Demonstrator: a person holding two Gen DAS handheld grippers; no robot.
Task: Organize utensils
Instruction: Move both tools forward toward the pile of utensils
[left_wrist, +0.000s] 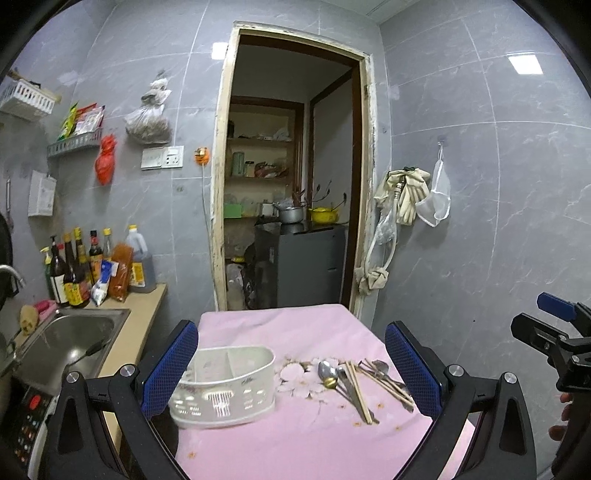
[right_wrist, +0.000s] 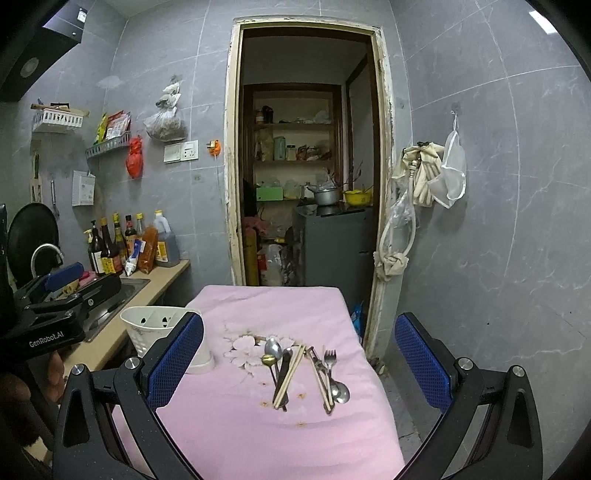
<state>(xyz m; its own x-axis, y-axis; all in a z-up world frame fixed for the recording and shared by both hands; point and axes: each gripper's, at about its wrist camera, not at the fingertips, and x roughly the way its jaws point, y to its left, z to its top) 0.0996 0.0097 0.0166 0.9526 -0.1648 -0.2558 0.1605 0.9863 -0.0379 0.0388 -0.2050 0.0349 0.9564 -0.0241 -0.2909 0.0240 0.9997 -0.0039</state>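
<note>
A white utensil holder (left_wrist: 225, 387) with divided compartments stands empty on the left of the pink-covered table (left_wrist: 295, 443); it also shows in the right wrist view (right_wrist: 155, 326). To its right lies a loose pile of utensils (left_wrist: 364, 382): spoons, a knife, a fork and wooden chopsticks, seen clearly in the right wrist view (right_wrist: 303, 373). My left gripper (left_wrist: 291, 362) is open above the table, framing the holder and pile. My right gripper (right_wrist: 299, 360) is open over the pile, holding nothing.
A steel sink (left_wrist: 74, 343) and counter with sauce bottles (left_wrist: 92, 266) lie left of the table. A doorway (left_wrist: 291, 184) opens behind the table. Cloths and a hose (left_wrist: 402, 206) hang on the tiled wall at right.
</note>
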